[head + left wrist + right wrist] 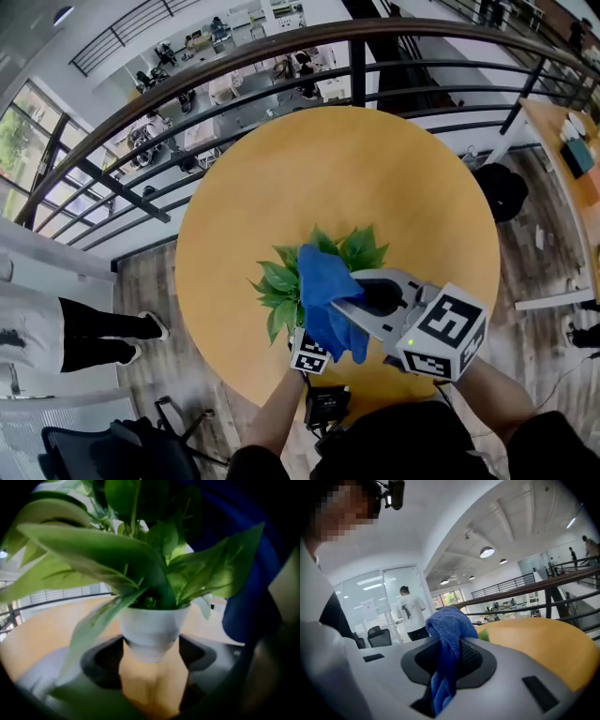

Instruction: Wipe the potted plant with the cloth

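Left gripper (152,654) has its jaws wide and closed on the base of the white pot (152,623), pinning it on the counter (375,178). The plant (279,281) rises straight ahead of this gripper, with leaves fanning over it.

Right gripper (451,660) is clamped on a bunched fold of blue cloth (447,625). The rest of the cloth hangs from its jaws. In the head view it drapes over the leaves, just above the left gripper.

Wiping looks to be under way.

Risks:
- The pinch is only on a small fold, so a leaf snag could pull the cloth out.
- A hard drag could bend or tear leaves.
- The pot grip sits low, so a sideways tug on the foliage could tilt the pot in the jaws.
- Right gripper could bump the left one, they are that close.
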The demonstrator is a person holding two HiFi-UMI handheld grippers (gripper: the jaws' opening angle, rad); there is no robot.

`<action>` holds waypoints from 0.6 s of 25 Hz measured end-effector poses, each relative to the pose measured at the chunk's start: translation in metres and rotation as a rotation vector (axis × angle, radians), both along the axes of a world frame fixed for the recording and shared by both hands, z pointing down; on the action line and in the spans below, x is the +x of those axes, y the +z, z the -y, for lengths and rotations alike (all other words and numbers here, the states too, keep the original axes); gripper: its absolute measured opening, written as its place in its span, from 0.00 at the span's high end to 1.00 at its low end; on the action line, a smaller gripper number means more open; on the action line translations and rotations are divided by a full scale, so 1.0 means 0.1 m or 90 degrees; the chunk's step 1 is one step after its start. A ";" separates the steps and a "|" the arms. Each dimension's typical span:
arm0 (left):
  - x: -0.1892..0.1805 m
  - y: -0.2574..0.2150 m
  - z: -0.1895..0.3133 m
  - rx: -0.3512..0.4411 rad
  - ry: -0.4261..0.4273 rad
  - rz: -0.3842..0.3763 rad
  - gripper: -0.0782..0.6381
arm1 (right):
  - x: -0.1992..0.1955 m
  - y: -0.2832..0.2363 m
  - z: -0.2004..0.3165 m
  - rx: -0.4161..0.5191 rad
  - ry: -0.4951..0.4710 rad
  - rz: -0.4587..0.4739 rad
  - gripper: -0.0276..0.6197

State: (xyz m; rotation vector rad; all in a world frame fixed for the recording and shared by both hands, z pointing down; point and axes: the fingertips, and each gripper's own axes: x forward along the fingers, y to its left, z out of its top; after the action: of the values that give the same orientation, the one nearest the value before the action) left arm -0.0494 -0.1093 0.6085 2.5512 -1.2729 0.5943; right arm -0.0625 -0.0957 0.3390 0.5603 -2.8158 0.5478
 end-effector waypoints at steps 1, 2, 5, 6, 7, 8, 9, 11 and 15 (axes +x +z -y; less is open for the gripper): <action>0.00 0.00 0.00 0.000 -0.001 0.000 0.38 | 0.10 0.13 0.18 -0.004 0.029 -0.030 0.84; 0.00 0.00 0.00 -0.001 -0.001 -0.001 0.38 | 0.21 0.29 0.35 -0.009 0.054 -0.065 0.84; -0.01 0.00 -0.01 -0.001 -0.001 -0.001 0.38 | 0.61 0.68 0.76 -0.015 0.121 -0.159 0.84; -0.01 0.00 -0.01 0.000 -0.001 0.000 0.38 | 0.76 0.77 0.89 -0.014 0.144 -0.183 0.84; -0.01 -0.01 0.00 0.001 0.000 0.002 0.38 | 0.92 0.84 1.01 -0.012 0.166 -0.206 0.84; -0.01 -0.01 -0.01 0.001 0.001 0.004 0.38 | 1.07 0.91 1.12 -0.009 0.188 -0.227 0.84; -0.01 -0.01 -0.01 0.002 0.003 0.008 0.41 | 1.21 0.95 1.22 -0.005 0.208 -0.244 0.84; -0.01 -0.01 -0.03 0.002 0.006 0.015 0.44 | 1.42 0.98 1.35 0.008 0.235 -0.262 0.84; 0.01 -0.03 -0.01 0.002 0.005 0.023 0.47 | 1.29 0.83 1.22 0.023 0.175 -0.198 0.84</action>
State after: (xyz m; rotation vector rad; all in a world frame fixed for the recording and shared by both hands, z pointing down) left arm -0.0486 -0.1086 0.6059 2.5595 -1.2772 0.6435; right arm 0.0661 -0.2174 0.4216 0.9580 -2.4741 0.4153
